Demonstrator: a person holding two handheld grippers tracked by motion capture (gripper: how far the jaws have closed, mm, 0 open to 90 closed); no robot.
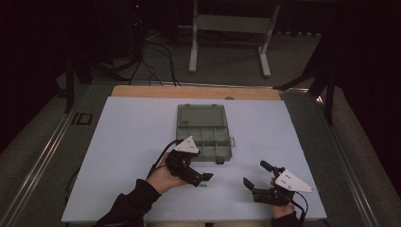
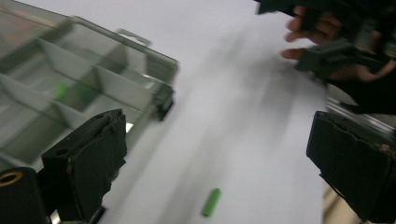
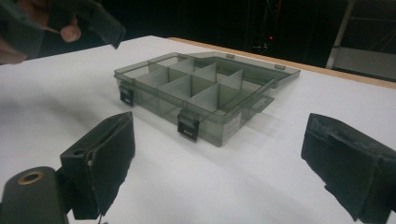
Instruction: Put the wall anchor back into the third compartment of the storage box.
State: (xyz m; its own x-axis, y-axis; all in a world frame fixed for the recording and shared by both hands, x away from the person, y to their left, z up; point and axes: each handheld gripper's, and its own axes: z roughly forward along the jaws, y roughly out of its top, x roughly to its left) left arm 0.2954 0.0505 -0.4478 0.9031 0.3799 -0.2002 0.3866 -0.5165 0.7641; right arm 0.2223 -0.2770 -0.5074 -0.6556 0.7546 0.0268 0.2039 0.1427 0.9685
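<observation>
the left gripper [image 1: 201, 178], jaws spread wide and empty, hovers just over the small green cylinder [image 2: 211, 201], which lies on the white table [image 1: 127, 142] just below and ahead of its jaws. it looks light, stiff and smooth, likely to roll, so pinch it across the middle. the open compartment box [image 1: 203, 135] sits close beside, another green piece [image 2: 60, 90] inside. the right gripper [image 1: 253, 176], also wide open, rests well apart over bare table.

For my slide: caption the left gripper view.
Open left gripper above a green cylinder lying on the white table beside the open organizer box.
</observation>
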